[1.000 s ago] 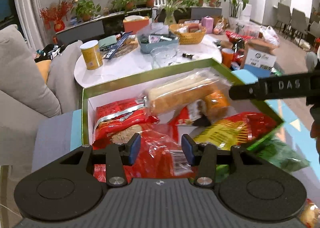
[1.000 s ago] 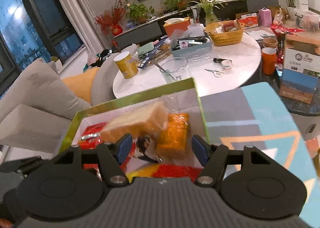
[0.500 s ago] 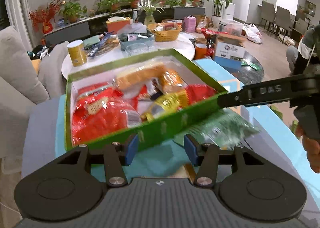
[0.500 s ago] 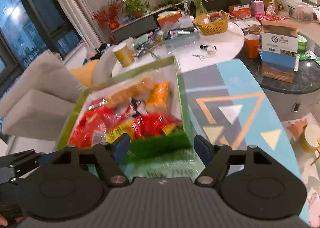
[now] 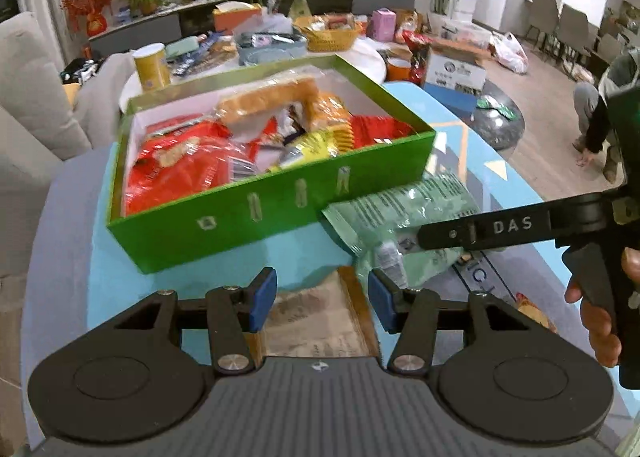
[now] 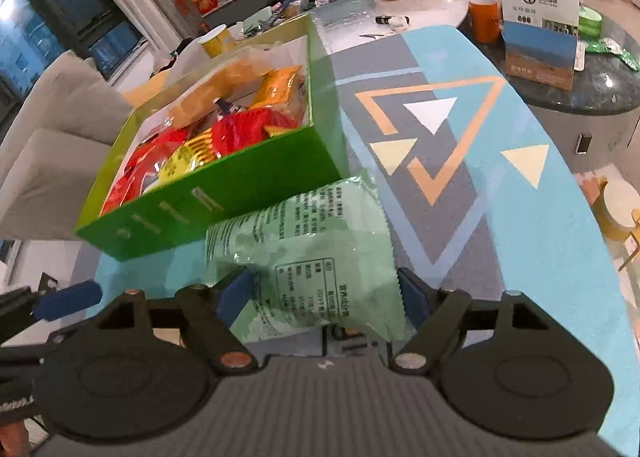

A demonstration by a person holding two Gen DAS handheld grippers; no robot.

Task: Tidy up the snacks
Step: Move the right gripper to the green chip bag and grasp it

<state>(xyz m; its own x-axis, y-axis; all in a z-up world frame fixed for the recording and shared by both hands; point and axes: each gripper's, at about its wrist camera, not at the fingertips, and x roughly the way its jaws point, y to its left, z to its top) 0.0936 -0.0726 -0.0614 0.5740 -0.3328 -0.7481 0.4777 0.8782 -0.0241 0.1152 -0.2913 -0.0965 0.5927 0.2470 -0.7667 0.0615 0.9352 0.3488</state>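
The pale green crinkly plastic snack bag [image 6: 308, 257] is lying on the patterned tabletop [image 6: 500, 185] just beside the full green cardboard box [image 6: 240, 177], straddled w/o visible pinch by the open right hand-held gripper [image 6: 324, 293], prob. for boxing; left hand-held gripper [image 5: 322, 299] is parted, empty.

The near end of the green snack bag [image 6: 312, 253] is hidden behind the right gripper's body – whether the blue fingers [image 6: 236, 293] press it cannot be told. A brown packet [image 5: 316, 317] is cut off by the left gripper. Print on the green box [image 5: 280, 201] is blurred. The snacks buried inside it are mostly covered.
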